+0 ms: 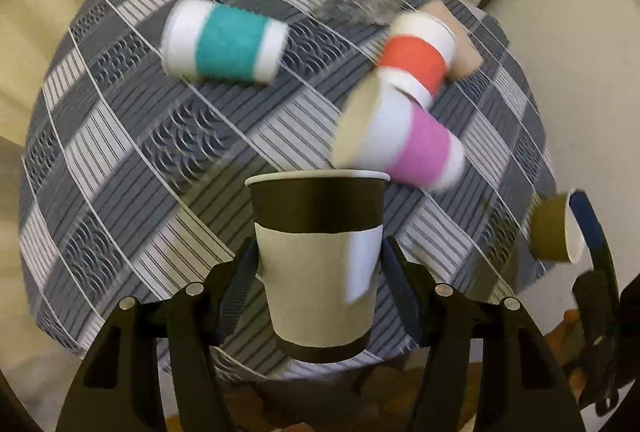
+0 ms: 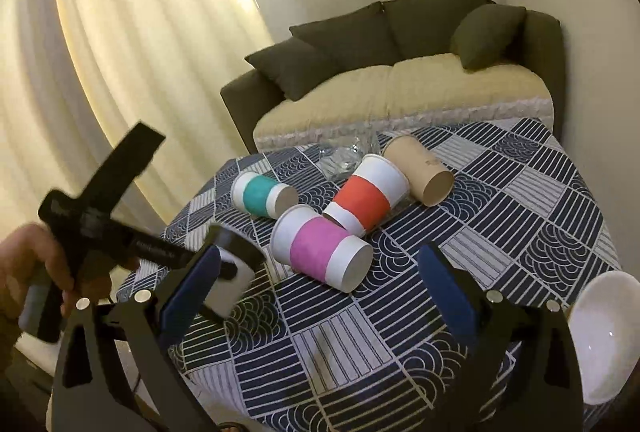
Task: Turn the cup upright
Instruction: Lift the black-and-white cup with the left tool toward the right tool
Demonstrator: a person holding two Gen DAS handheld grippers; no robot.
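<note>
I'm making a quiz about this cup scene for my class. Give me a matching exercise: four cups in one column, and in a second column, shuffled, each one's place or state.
Cups:
1. black-and-white cup
2. teal-banded cup
3. pink-banded cup
4. plain tan cup

Places or states:
A. lying on its side at the far end of the table, nearest the sofa
B. held upright between the left tongs
C. on its side, leftmost of the lying cups in the right wrist view
D. on its side, nearest the open right tongs

Pairs: 1-B, 2-C, 3-D, 4-A
</note>
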